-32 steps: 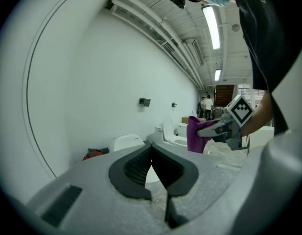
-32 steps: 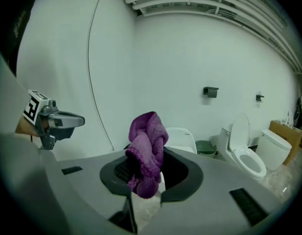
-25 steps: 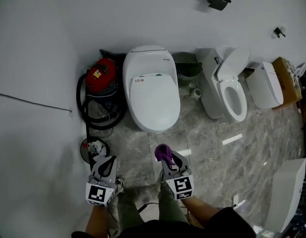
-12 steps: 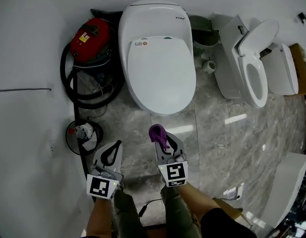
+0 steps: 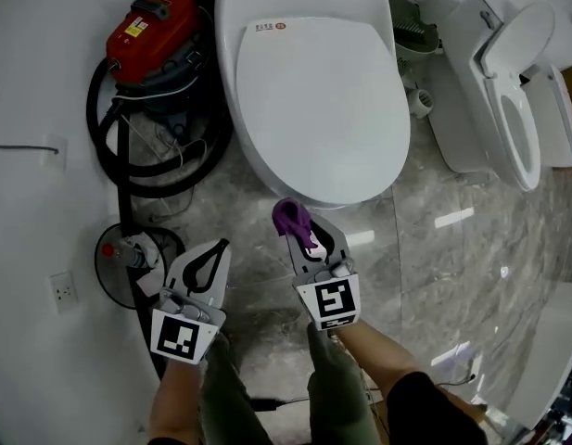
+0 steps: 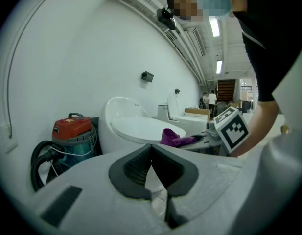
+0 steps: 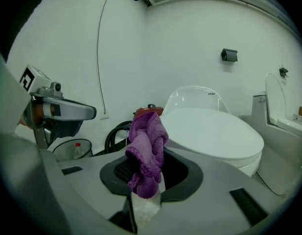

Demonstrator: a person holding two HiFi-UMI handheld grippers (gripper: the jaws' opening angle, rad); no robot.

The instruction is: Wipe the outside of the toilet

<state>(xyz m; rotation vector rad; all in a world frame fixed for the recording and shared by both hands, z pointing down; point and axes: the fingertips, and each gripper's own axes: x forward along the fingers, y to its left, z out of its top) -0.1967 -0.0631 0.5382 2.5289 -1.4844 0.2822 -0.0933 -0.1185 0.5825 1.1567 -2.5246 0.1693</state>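
Observation:
A large white toilet (image 5: 313, 91) with its lid down fills the upper middle of the head view. My right gripper (image 5: 298, 232) is shut on a purple cloth (image 5: 288, 216), whose bunched end sits just short of the toilet's front rim. In the right gripper view the purple cloth (image 7: 147, 151) hangs over the jaws, with the toilet (image 7: 214, 131) behind it. My left gripper (image 5: 219, 247) hovers over the floor to the left, shut and empty. The left gripper view shows its jaws closed together, with the toilet (image 6: 141, 129) ahead.
A red vacuum cleaner (image 5: 160, 26) with a coiled black hose (image 5: 109, 146) stands left of the toilet. A small round bin (image 5: 128, 258) holding a bottle is beside my left gripper. A second toilet (image 5: 508, 109) with its lid raised stands on the right, with a green basket (image 5: 411, 31) between the two toilets.
The head view has closed in on the toilet. Both grippers have moved forward, bringing the purple cloth close to the toilet's front rim. Neither gripper has changed its hold.

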